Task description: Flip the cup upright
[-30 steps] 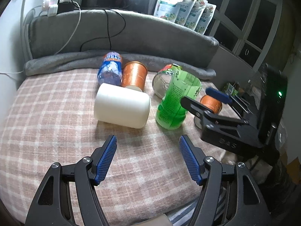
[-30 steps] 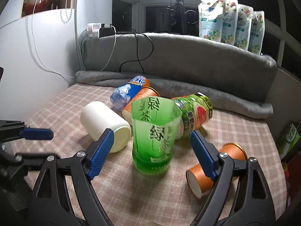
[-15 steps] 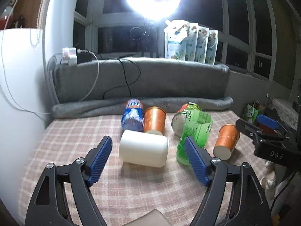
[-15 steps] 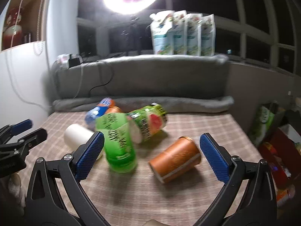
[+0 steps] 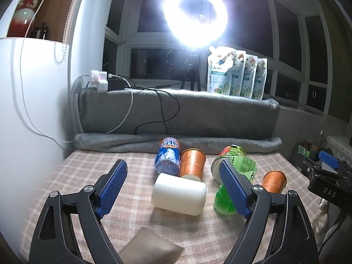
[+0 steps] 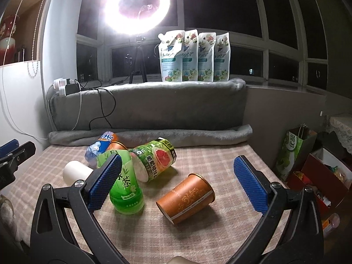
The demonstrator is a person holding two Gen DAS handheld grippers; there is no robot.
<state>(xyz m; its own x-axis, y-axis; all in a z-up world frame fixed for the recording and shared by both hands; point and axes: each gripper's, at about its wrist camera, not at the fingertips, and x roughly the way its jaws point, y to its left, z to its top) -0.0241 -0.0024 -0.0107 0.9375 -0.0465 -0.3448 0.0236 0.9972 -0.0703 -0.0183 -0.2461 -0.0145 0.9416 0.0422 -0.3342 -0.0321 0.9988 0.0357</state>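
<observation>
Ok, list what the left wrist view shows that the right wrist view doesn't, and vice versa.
Left wrist only: the white cup's full side and a tan pad at the near edge.
Right wrist only: the grapefruit-label cup's print, a green bag and a red box beside the table.
Both: the green cup, the lying copper cup, the ring light.

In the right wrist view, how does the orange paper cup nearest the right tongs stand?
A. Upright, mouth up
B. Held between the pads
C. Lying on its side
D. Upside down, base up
C: the orange paper cup lies on its side on the checked cloth, and the right tongs are open around empty air, apart from it.
</observation>
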